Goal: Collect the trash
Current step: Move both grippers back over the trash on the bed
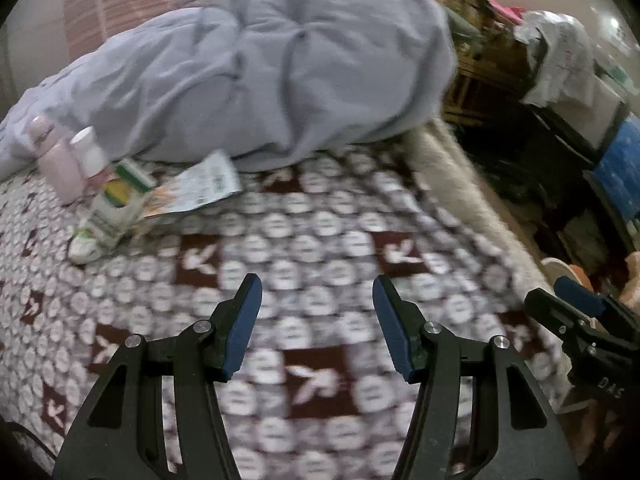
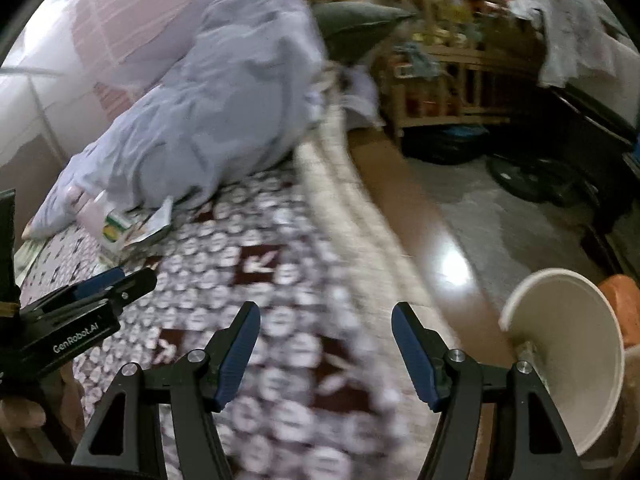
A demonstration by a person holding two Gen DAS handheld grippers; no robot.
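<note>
A small heap of trash lies on the patterned bed cover (image 1: pixel 320 236) at the left: a green and yellow carton (image 1: pixel 116 204), a printed paper leaflet (image 1: pixel 200 188), a pink bottle (image 1: pixel 60 164) and a white-capped bottle (image 1: pixel 90 152). My left gripper (image 1: pixel 317 280) hangs open over the bare cover, well to the right of the heap, with nothing between its fingers. My right gripper (image 2: pixel 326 308) is open and empty over the bed's edge. In the right wrist view the carton (image 2: pixel 114 232) lies far off at the left, beyond the left gripper (image 2: pixel 116 280).
A rumpled grey duvet (image 1: pixel 260 72) covers the far half of the bed. A white bin (image 2: pixel 568 360) stands on the floor (image 2: pixel 460 220) at the lower right, with something orange (image 2: pixel 624 296) behind it. A wooden shelf (image 2: pixel 440 80) and dark clutter line the far side.
</note>
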